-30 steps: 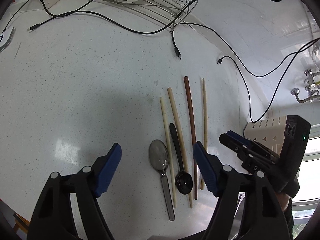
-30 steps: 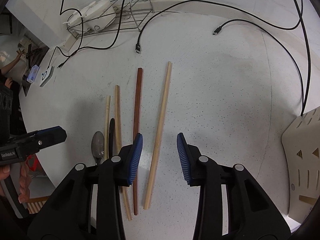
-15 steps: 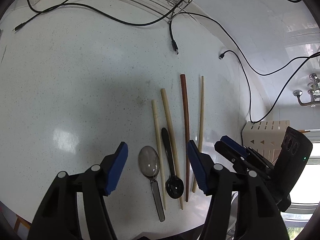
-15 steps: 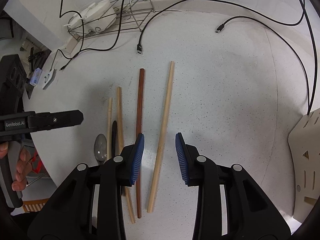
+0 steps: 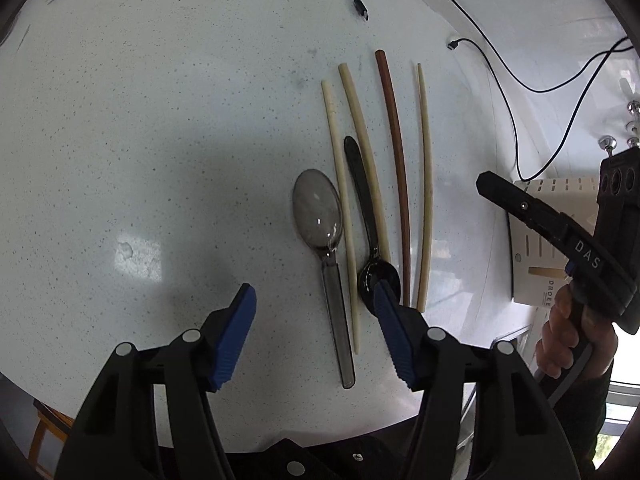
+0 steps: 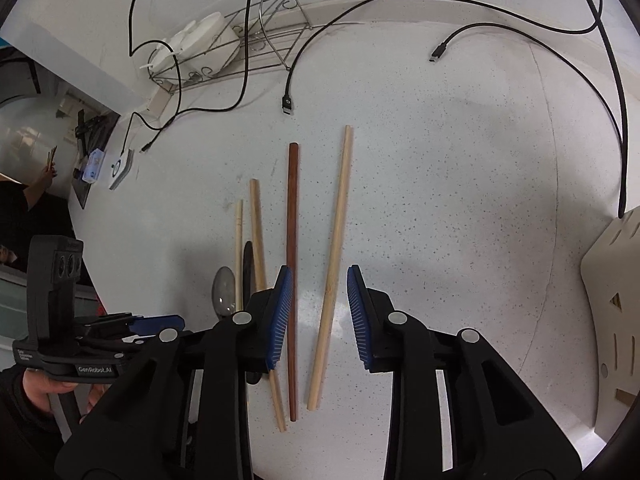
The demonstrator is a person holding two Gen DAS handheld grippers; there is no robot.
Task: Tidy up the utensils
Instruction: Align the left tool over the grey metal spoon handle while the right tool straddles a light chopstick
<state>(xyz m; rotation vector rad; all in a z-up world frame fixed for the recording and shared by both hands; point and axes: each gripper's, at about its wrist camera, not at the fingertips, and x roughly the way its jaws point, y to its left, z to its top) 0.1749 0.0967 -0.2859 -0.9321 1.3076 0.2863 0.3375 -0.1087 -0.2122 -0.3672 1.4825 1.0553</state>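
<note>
Several chopsticks and two spoons lie side by side on the white counter [image 5: 160,140]. My left gripper [image 5: 314,292] is open and hovers over the handle of the metal spoon [image 5: 318,212]; its right pad hides part of the black spoon [image 5: 378,276]. My right gripper [image 6: 319,276] straddles the long light chopstick [image 6: 338,220]. Its jaws are closing, and the pads stand clear of the chopstick. The dark brown chopstick [image 6: 293,240] runs just past the left pad [image 6: 280,312]. A beige chopstick [image 6: 256,224] and a thin pale one [image 6: 239,248] lie further left.
A cream perforated utensil holder [image 6: 612,300] stands at the right, near the counter's edge. Black cables [image 6: 286,106] trail across the back of the counter. A wire rack with white dishes [image 6: 208,44] stands against the wall. The counter's front edge is close below both grippers.
My left gripper has come lower and closer to the spoons, and its jaws have narrowed. The right jaws have narrowed around the light chopstick; the utensils have not moved.
</note>
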